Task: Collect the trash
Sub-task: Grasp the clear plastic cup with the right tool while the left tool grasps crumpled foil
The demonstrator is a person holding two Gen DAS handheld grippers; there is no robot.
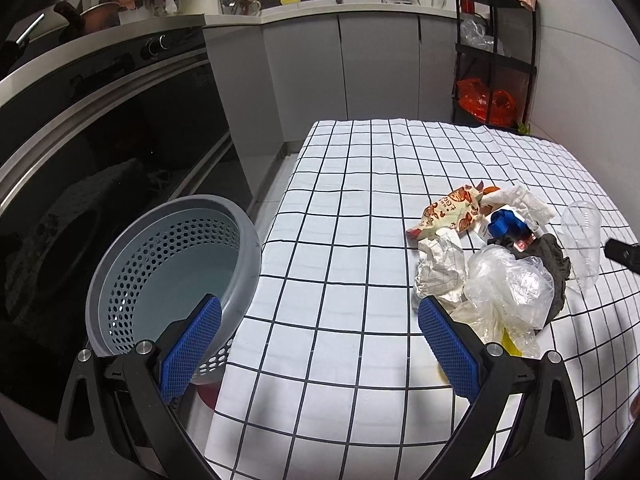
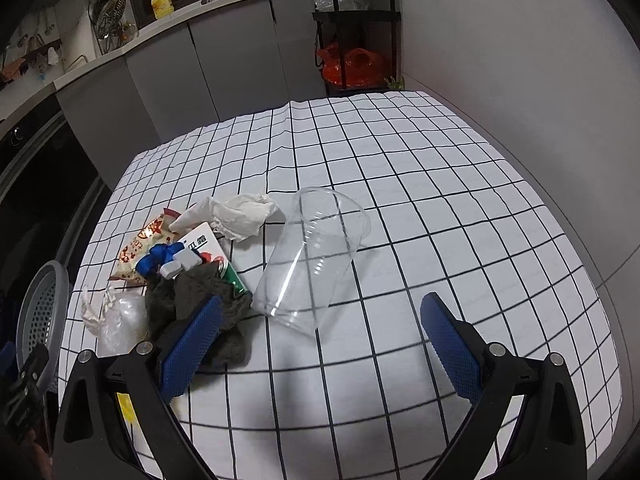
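Note:
A pile of trash lies on the checked tablecloth (image 1: 344, 240): a snack wrapper (image 1: 448, 212), crumpled paper (image 1: 438, 272), a clear plastic bag (image 1: 508, 288), a dark cloth (image 2: 200, 304), a white tissue (image 2: 240, 212) and a carton (image 2: 208, 252). A clear plastic cup (image 2: 316, 264) lies on its side to the right of the pile. A grey perforated basket (image 1: 172, 268) stands off the table's left edge. My left gripper (image 1: 320, 320) is open above the table between basket and pile. My right gripper (image 2: 320, 320) is open just in front of the cup.
A black oven front (image 1: 100, 140) stands to the left. Grey cabinets (image 1: 340, 72) and a counter with a sink run along the back. A black shelf rack (image 1: 496, 48) with an orange bag (image 1: 484, 104) stands in the far right corner by the wall.

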